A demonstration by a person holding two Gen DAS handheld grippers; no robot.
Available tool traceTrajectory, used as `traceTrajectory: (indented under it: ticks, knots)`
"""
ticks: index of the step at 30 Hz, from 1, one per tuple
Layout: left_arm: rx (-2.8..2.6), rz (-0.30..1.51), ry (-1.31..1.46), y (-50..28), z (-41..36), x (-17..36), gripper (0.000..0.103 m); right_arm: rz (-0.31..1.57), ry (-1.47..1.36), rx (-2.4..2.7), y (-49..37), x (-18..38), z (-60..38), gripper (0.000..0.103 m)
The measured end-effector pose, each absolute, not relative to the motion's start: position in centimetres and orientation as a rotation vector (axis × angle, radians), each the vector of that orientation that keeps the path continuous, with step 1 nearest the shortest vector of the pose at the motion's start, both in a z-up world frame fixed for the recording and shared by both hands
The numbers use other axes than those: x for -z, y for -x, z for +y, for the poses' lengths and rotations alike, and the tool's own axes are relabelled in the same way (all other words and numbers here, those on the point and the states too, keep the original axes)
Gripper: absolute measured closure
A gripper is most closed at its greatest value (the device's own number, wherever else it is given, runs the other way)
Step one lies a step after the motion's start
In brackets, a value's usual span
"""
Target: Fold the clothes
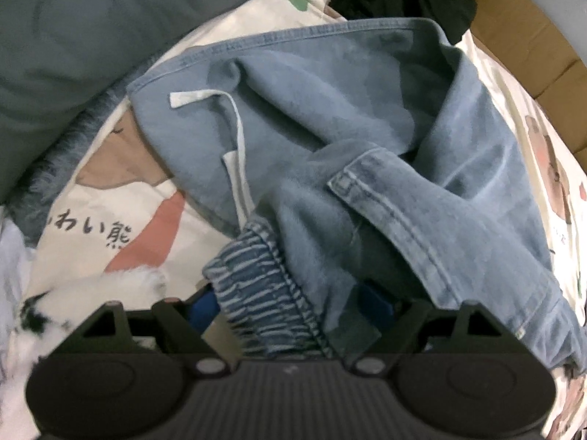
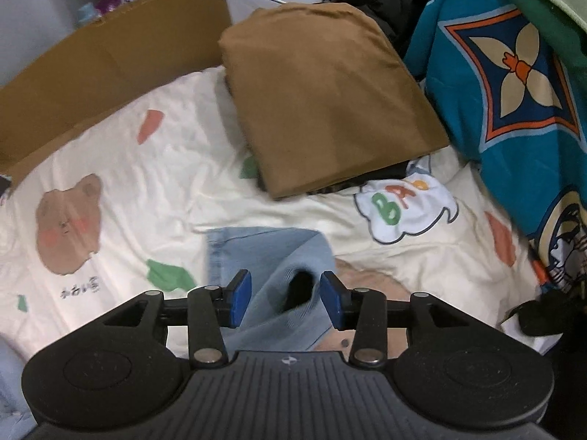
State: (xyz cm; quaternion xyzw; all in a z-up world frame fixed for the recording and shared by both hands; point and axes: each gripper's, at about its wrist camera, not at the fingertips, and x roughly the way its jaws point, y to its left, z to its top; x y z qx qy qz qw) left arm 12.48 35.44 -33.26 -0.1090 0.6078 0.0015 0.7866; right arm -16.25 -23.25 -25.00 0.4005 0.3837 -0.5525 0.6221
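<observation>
I'm working on the bed, whose cream sheet printed with brown bears (image 2: 121, 168) serves as the folding surface. The crumpled light-blue denim trousers with a striped elastic waistband (image 1: 367, 154) lie bunched across it, lining showing, so I judge they are not yet folded. A folded mustard-brown cloth (image 2: 323, 99) sits well apart near the top of the sheet, probably kept clear as finished work. The flat brown cardboard box (image 2: 110, 51) beside the bed holds bottles and packets at its far end; I cannot tell what else. My left gripper (image 1: 293, 304) stands wide over the waistband, its fingers clear of the cloth. My right gripper (image 2: 286, 293) straddles a trouser leg, fingers released.
</observation>
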Motion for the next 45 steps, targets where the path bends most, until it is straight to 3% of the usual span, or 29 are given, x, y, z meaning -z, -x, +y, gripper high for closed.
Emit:
traceTrajectory:
  ticks: [8,13,18,19,29,38,40,42,45]
  knots:
    - [0.03,1.292,0.218,-13.2,35.2,33.5,0.019,0.918,-0.886,1.153,14.6,25.7,-19.4,0.054]
    - [0.083,1.258,0.204,-13.4,35.2,32.8,0.025,0.962,-0.85,1.063,13.0,26.3,-16.8,0.054]
    - [0.131,1.246,0.174,-13.9,34.6,31.9,0.058,0.997,-0.83,0.959,10.9,27.5,-14.6,0.054]
    - [0.134,1.247,0.143,-14.0,34.5,31.4,0.06,1.003,-0.829,0.945,10.6,27.7,-14.2,0.054]
    - [0.137,1.211,0.15,-17.9,35.6,27.1,0.056,1.043,-0.797,0.848,7.6,29.1,-12.2,0.054]
    - [0.168,1.28,-0.077,-20.7,32.4,24.3,0.056,1.063,-0.747,0.831,7.0,28.7,-11.9,0.054]
    - [0.149,1.274,-0.098,-20.3,32.4,23.2,0.036,1.064,-0.743,0.829,7.0,28.7,-11.9,0.054]
    - [0.139,1.246,-0.106,-20.0,32.6,21.7,0.028,1.062,-0.75,0.824,7.0,28.8,-11.8,0.054]
    - [0.177,1.207,-0.015,-20.3,33.0,20.4,0.026,1.063,-0.766,0.817,7.1,29.3,-11.7,0.054]
